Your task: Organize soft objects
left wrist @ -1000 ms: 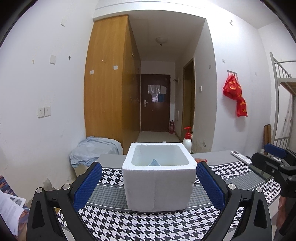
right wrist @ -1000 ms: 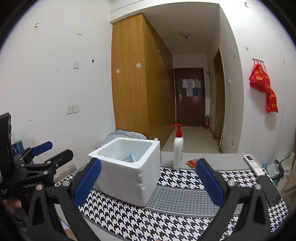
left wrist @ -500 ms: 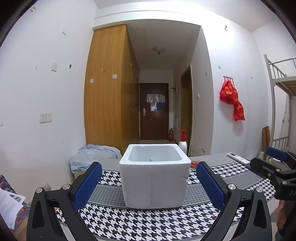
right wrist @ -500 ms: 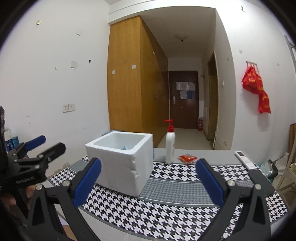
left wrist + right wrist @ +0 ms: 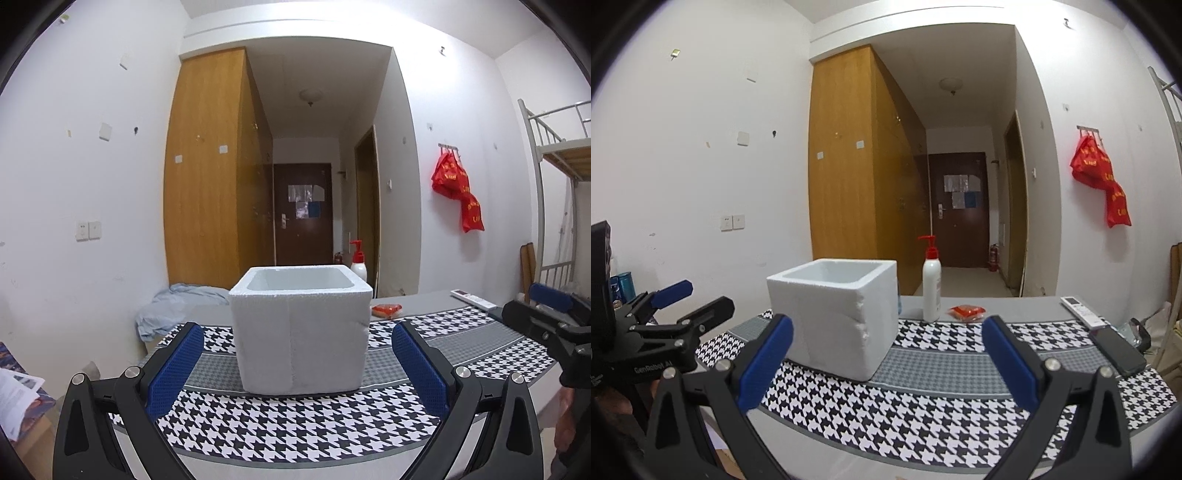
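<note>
left wrist view: my left tongs (image 5: 297, 363) are spread wide, blue pads well apart, nothing between them. white foam box (image 5: 300, 328) sits upright dead ahead on the houndstooth cloth (image 5: 295, 424) covering the surface (image 5: 417, 301). i only see the top of the inner walls from this low angle, so i can't tell what's inside. a red packet (image 5: 386, 310) lies on the bare grey part behind the box's right corner. pump bottle (image 5: 358, 264) pokes up behind the box. remote (image 5: 474, 299) near the far right edge. right tongs (image 5: 550, 314) show at the right margin, fingers apart.

right wrist view: my right tongs (image 5: 886, 363) are also wide open and empty. foam box (image 5: 836, 314) is left of centre, one front corner chipped. pump bottle (image 5: 931, 282) stands just right of the box, red packet (image 5: 967, 312) beside the bottle. remote (image 5: 1082, 312) and a dark phone (image 5: 1117, 350) lie along the right side. left tongs (image 5: 674, 308) are at the left margin, open, holding nothing.
</note>
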Available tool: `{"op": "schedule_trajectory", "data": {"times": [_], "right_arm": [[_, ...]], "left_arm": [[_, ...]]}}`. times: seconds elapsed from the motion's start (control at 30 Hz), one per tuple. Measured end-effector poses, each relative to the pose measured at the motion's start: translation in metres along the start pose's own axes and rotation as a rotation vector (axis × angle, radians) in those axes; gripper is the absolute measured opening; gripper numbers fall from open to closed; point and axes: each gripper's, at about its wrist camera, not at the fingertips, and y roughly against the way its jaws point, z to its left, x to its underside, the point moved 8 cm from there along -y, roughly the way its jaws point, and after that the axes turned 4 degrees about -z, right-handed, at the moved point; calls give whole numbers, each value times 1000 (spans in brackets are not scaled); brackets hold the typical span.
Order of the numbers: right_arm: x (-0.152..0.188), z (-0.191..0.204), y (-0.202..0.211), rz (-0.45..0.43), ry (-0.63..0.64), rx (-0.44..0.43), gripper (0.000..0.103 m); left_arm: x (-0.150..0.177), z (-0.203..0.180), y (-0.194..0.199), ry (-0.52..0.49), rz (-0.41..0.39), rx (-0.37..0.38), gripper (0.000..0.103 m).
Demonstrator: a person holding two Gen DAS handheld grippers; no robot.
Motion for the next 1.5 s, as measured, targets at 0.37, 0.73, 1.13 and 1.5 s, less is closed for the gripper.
{"op": "schedule_trajectory", "data": {"times": [0.37, 0.73, 1.13, 1.5], "right_arm": [[26, -6, 3, 25, -40, 20, 103], [35, -5, 8, 37, -48, 24, 103], [35, -5, 11, 45, -46, 22, 103], [35, -4, 11, 48, -38, 26, 103]], "left_arm": [[16, 4, 11, 26, -1, -7, 102], [22, 0, 18, 8, -6, 2, 102], [22, -2, 18, 6, 6, 10, 102], [23, -2, 18, 11, 11, 19, 102]]}}
